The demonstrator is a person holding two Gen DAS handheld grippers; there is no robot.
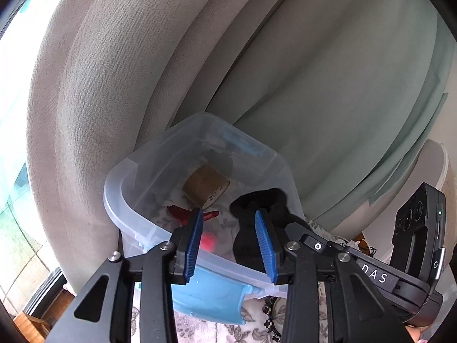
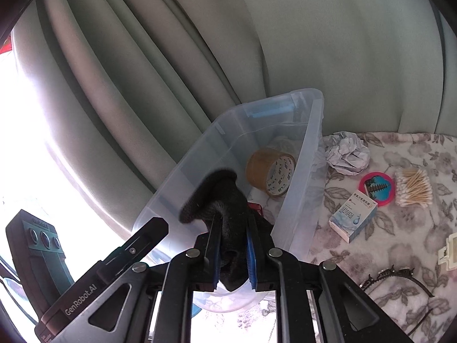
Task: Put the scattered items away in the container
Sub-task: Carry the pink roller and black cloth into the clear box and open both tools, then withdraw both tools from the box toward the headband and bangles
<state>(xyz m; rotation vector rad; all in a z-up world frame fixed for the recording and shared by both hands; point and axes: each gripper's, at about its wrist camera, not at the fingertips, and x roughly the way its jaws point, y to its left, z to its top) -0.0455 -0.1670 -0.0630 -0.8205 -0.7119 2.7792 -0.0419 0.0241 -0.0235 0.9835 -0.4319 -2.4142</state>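
A clear plastic container with blue handles stands on a flowered cloth in front of the curtain. Inside lie a roll of brown tape and a red item. My right gripper is shut on a black sock and holds it over the container's near rim. In the left wrist view the sock hangs just beyond the right pad. My left gripper is open over the container's near edge, with nothing between its blue pads.
To the right of the container, on the flowered cloth, lie crumpled paper, a pink round case, cotton swabs, a small white-blue box and a dark headband. A grey-green curtain hangs close behind.
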